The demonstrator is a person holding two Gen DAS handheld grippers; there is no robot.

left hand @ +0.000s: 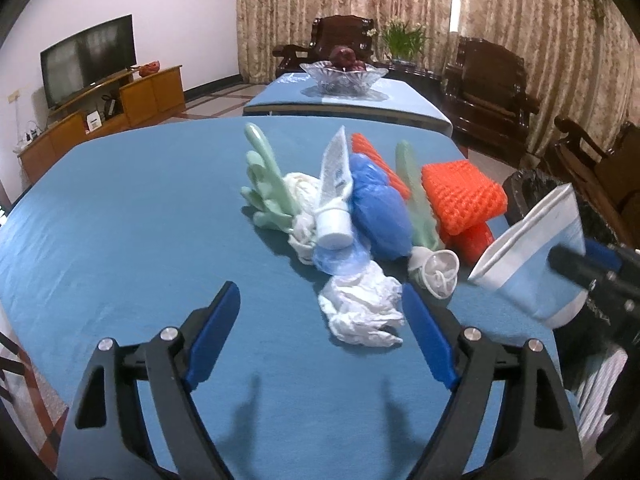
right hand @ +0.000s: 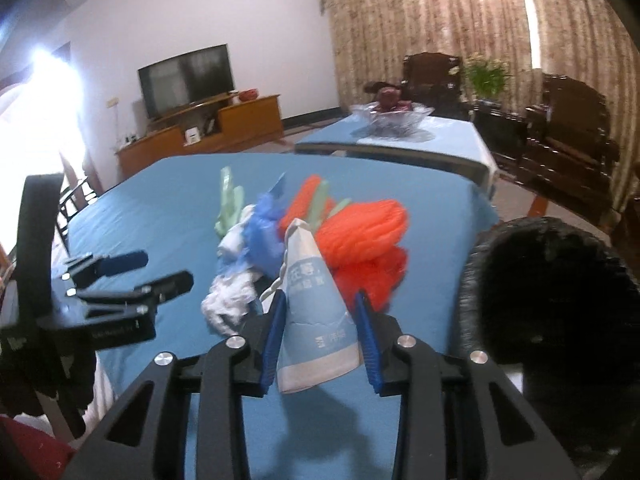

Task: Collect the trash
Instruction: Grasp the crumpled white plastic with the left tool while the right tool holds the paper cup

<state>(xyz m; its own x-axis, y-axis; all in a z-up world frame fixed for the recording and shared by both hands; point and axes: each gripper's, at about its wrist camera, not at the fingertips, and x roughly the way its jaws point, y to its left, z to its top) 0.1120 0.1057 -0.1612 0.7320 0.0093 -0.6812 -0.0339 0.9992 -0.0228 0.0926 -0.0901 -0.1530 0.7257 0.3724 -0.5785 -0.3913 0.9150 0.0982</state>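
A pile of trash lies mid-table: crumpled white tissue, a white tube with cap, blue plastic, green gloves, orange foam nets and a small white wrapper. My left gripper is open and empty just before the tissue. My right gripper is shut on a light-blue and white packet, held above the table's right edge beside the black-lined bin. The packet and the bin also show in the left wrist view.
The table has a blue cloth. Behind it stands a second table with a glass fruit bowl. Dark wooden chairs stand at the right, a TV on a cabinet at the left.
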